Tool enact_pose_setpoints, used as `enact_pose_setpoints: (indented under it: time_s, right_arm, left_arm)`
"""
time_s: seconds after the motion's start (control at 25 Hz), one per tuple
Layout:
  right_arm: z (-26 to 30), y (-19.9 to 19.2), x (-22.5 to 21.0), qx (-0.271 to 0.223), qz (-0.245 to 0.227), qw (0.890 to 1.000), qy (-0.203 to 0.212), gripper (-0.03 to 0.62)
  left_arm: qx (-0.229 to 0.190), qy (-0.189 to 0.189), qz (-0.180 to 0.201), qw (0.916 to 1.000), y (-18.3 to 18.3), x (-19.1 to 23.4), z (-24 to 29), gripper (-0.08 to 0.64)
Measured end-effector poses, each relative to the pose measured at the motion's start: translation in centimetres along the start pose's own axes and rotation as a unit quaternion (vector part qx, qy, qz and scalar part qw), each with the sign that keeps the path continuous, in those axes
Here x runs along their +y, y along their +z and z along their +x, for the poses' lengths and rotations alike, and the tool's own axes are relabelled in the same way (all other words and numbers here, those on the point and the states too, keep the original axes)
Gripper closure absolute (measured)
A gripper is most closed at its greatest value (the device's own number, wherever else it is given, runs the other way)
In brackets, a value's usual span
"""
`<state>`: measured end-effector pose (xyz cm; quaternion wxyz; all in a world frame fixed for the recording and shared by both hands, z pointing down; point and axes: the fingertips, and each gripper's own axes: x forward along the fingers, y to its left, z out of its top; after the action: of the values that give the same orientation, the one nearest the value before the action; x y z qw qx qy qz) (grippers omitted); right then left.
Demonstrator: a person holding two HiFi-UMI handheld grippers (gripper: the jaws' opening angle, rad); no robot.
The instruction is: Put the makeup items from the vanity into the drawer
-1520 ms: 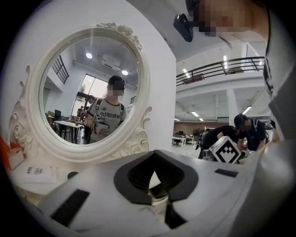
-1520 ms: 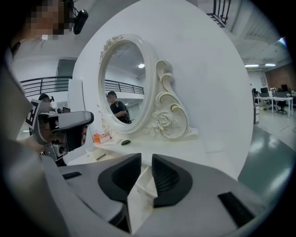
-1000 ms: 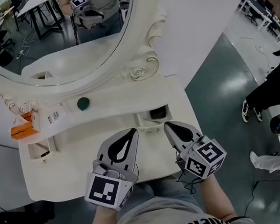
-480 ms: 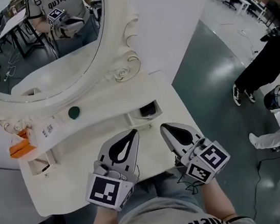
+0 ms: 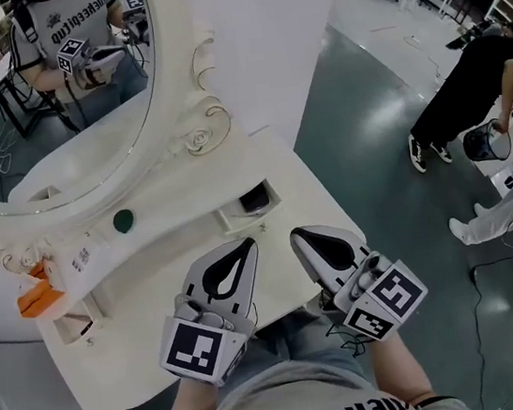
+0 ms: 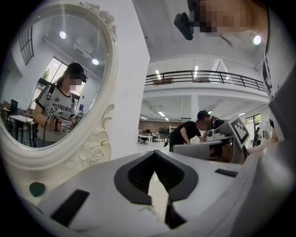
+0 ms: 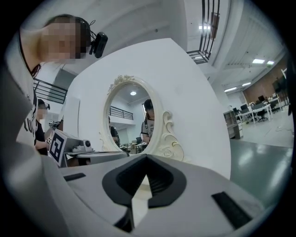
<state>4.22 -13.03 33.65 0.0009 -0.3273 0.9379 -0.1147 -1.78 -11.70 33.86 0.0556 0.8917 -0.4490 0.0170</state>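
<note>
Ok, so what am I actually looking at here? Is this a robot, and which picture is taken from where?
It's not a robot. A person holds a hand-held claw in each hand. The head view comes from a camera on the person's head and looks down at the left claw and the right claw. The other two pictures come from a camera riding on each claw, looking along its jaws. Both claws are shut and hold nothing. Below them stands a white vanity with an oval mirror. On the vanity lie a green round item, an orange box at the left end, and a dark item in a small recess. Nothing has been picked up yet.
</note>
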Motion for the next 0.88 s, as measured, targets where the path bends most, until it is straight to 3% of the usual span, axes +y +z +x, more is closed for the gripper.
enact_pose_setpoints:
  time_s: [0.16, 0.36, 0.56, 0.88]
  right_arm:
    - [-0.5, 0.5, 0.6, -0.008, -0.004, 1.0, -0.008, 0.583]
    - [-0.8, 0.9, 1.3, -0.015, -0.007, 1.0, -0.012, 0.583]
    - [-0.5, 1.0, 1.7, -0.02, -0.009, 1.0, -0.009, 0.583]
    - [-0.2, 1.1, 1.9, -0.021, -0.012, 1.0, -0.005, 0.583]
  left_arm:
    - [-0.007, -0.012, 0.004, 0.9999, 0.2, -0.3, -0.1, 0.545]
    - [0.025, -0.02, -0.013, 0.9994, -0.3, -0.8, -0.6, 0.545]
    - [-0.006, -0.012, 0.007, 0.9999, 0.1, 0.0, -1.0, 0.545]
    - [-0.004, -0.007, 0.005, 0.9999, 0.0, 0.4, -1.1, 0.545]
